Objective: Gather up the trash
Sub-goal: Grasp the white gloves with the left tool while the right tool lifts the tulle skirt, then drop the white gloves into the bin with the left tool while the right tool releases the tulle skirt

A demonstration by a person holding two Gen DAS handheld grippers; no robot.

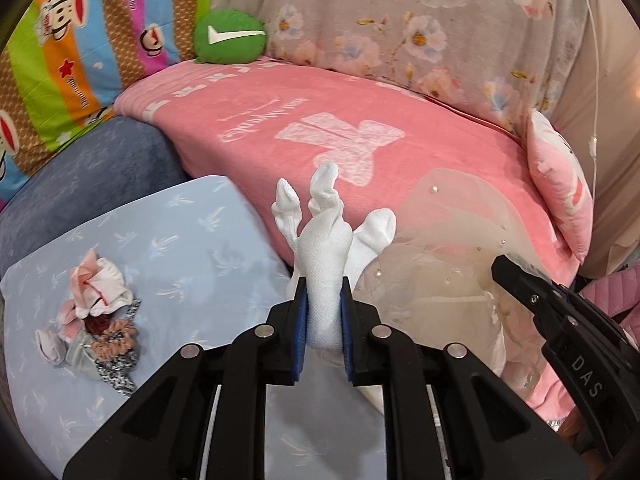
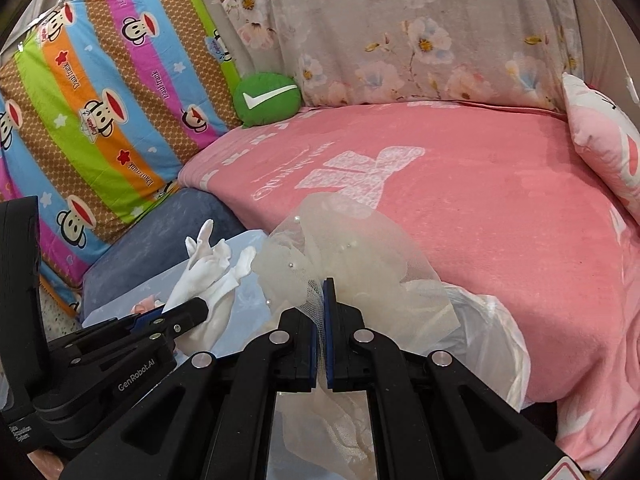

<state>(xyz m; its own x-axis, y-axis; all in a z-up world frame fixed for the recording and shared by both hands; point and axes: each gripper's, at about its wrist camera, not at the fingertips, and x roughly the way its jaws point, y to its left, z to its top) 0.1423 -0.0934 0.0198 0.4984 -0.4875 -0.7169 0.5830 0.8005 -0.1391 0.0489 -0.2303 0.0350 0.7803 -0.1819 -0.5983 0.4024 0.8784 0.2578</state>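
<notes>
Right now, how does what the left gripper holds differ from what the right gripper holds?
The left gripper is shut on a white glove, opaque knit, its tips standing up above the fingers. The right gripper is shut on a sheer cream veil dotted with pearls, see-through and billowing much wider than the glove. The glove looks thick between its fingers; the veil is pinched thin. Both are soft, pale fabric held over the bedding.

My left wrist view looks down along its fingers, close over the pale blue pillow (image 1: pixel 168 232) at lower left. My right wrist view sits just beside it, angled the same way. Both share the pink blanket (image 1: pixel 400 120) (image 2: pixel 480 200) mid-frame, green cushion (image 1: pixel 230 36) (image 2: pixel 267 98) upper left, floral sheet (image 1: pixel 420 20) (image 2: pixel 400 32) on top
</notes>
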